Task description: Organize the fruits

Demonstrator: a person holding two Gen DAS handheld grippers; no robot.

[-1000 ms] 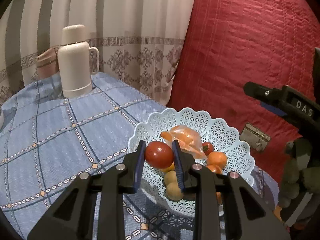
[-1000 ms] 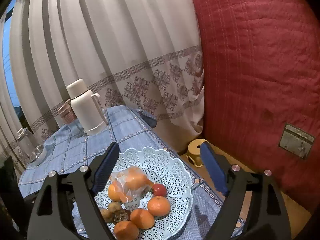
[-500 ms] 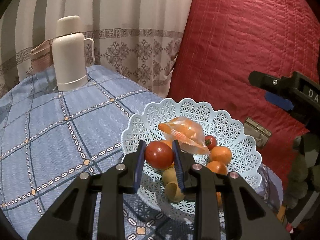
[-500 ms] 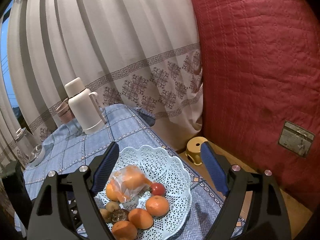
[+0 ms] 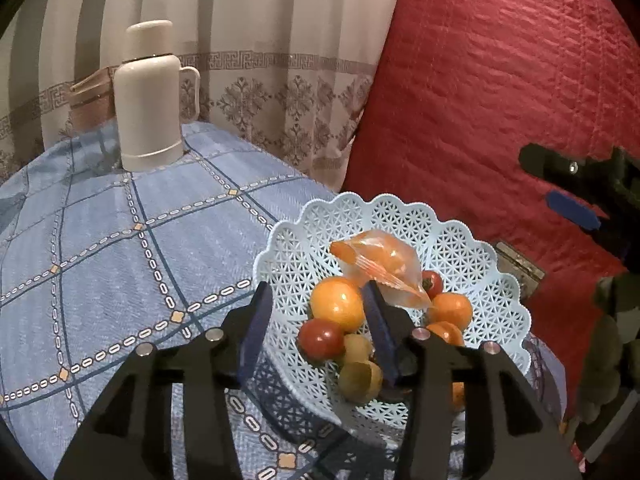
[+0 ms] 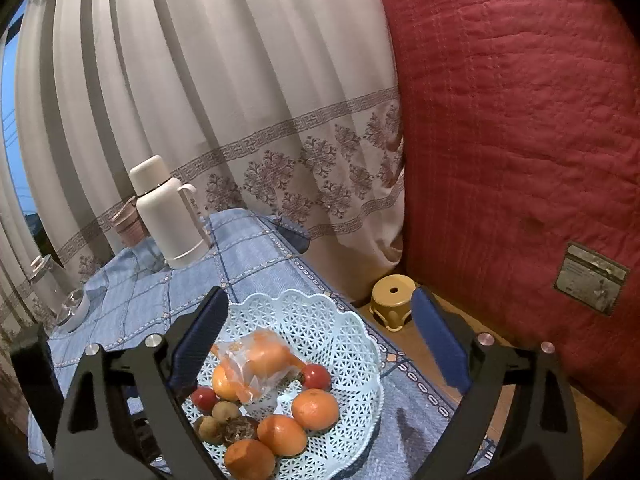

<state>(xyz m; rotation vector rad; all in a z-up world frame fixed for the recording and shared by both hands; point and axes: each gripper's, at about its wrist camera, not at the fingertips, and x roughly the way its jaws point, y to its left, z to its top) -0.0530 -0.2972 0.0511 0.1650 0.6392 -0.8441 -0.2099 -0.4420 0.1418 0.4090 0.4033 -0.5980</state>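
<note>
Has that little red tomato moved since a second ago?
Yes. The small red tomato was clamped in the left claw; its jaws have just been opening, and it now lies lower in the pale blue lattice basket.

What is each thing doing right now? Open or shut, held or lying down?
left gripper: open, jaws just opened, holding nothing.
right gripper: wide open, jaws just opened further, empty.
red tomato: lying loose in the basket.
bagged orange: in the basket, bag closed.
thermos: upright, lid on.
</note>
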